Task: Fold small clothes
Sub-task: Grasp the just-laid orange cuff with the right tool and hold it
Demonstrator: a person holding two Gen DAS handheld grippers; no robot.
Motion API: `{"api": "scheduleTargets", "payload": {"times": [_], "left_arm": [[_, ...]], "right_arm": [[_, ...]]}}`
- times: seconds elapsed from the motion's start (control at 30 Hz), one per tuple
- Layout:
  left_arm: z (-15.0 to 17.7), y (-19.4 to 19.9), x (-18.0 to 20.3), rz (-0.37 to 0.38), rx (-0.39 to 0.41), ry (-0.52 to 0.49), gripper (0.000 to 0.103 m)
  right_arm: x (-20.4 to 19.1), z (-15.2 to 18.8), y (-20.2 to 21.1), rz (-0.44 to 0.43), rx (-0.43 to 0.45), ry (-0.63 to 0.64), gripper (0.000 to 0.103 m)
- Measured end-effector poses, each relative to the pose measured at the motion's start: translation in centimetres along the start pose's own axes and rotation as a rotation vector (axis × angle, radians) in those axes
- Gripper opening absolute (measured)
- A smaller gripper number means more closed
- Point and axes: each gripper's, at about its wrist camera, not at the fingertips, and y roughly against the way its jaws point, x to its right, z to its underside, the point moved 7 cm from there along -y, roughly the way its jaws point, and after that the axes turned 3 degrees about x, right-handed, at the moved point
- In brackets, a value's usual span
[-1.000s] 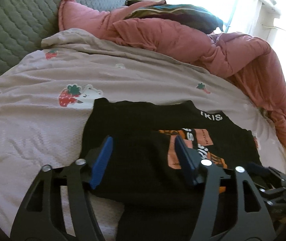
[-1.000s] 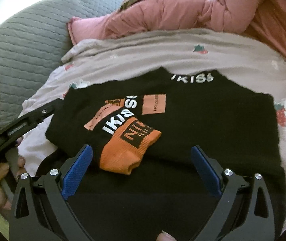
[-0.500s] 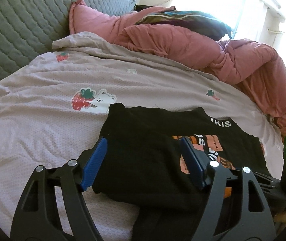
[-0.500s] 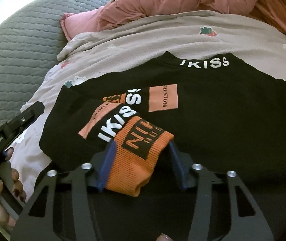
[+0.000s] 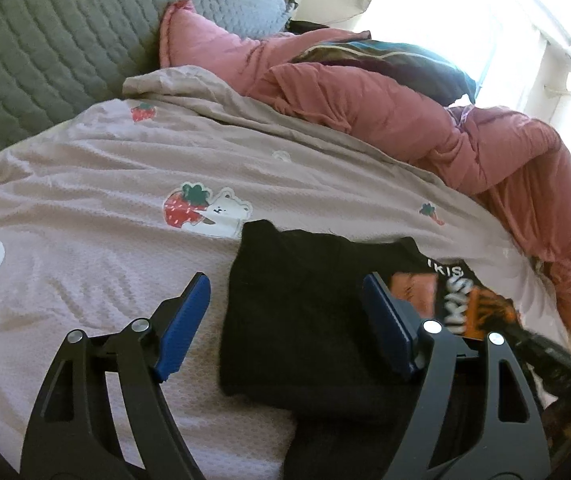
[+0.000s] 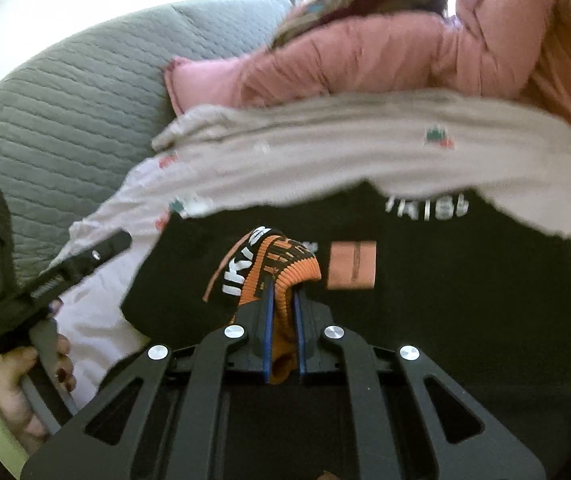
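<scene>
The left gripper [image 5: 285,320] is hovering over the left edge of the folded black garment with white lettering [image 5: 305,320], its blue-padded jaws standing apart and widening, with nothing pinched between them; that garment is lying flat on the pale pink bedsheet printed with strawberries [image 5: 85,220], toward the sheet's near edge; a person's hand [image 6: 25,384] is gripping the left tool's handle at the sheet's left edge; the right gripper [image 6: 283,320] is sitting clamped tight on the ribbed orange cuff with black lettering [image 6: 285,276], which is bunching up above the black cloth; a crumpled pink quilt [image 5: 405,120] is lying along the sheet's far edge, beside a grey quilted cushion [image 5: 45,40].
</scene>
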Motion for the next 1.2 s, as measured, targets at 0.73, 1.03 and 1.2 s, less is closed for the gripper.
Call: {"api": "scheduleTargets", "payload": {"times": [0.73,1.03,1.2], "left_arm": [[0.1,-0.5,1.4,0.012,-0.008,-0.047,0.071],[0.8,-2.7,5.0,0.059,-0.045,-0.142,0.071],[1.0,-5.1,7.8,0.094,-0.105,-0.189,0.071]], "right_arm": [[9.5,-4.1,7.2,0.212,0.185,-0.046,0.007],[11.9,-2.8,7.8,0.254,0.181,-0.071,0.007],[12.8,-2.4,7.8,0.279,0.17,-0.087,0.007]]}}
